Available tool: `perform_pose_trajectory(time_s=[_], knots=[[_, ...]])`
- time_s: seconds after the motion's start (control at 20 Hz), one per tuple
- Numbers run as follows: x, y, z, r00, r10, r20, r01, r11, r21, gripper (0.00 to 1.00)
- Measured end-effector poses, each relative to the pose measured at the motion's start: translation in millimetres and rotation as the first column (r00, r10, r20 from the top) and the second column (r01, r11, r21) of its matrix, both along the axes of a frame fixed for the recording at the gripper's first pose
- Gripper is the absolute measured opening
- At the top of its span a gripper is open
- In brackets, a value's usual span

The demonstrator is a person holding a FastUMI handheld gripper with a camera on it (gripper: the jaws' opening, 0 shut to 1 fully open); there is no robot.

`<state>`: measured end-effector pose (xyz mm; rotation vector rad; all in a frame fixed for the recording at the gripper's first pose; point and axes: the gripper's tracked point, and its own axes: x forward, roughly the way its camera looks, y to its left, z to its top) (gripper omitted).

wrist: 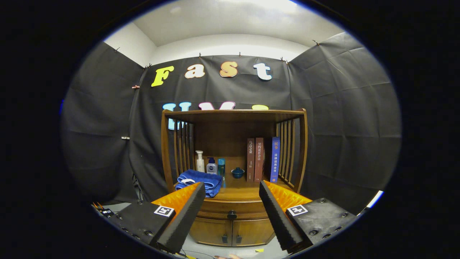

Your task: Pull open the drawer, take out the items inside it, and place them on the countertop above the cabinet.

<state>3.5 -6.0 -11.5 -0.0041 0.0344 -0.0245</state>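
A wooden cabinet (233,230) stands ahead of me against the black cloth wall. Its drawer (231,209) is closed, with a dark round knob (232,215) in the middle, seen in the gap between my fingers and some way beyond them. The countertop (240,191) lies above the drawer, under an open shelf frame. My gripper (232,188) is open, its two black ribbed fingers (184,219) spread wide with nothing between them. What is inside the drawer is hidden.
On the countertop sit a folded blue towel (198,181), three bottles (210,166), a small blue bowl (237,173) and three upright books (259,159). Two small doors (232,232) close the cabinet below the drawer. Slatted sides (288,151) flank the countertop.
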Motion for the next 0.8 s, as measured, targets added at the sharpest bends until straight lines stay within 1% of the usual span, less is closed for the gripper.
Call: perform_pose_trajectory(time_s=[0.6,0.8], knots=[[7,0,2,1.000,0.024,0.014,-0.024,1.000,-0.001,0.98],[13,4,-6,0.999,0.038,0.004,-0.038,0.999,-0.001,0.98]])
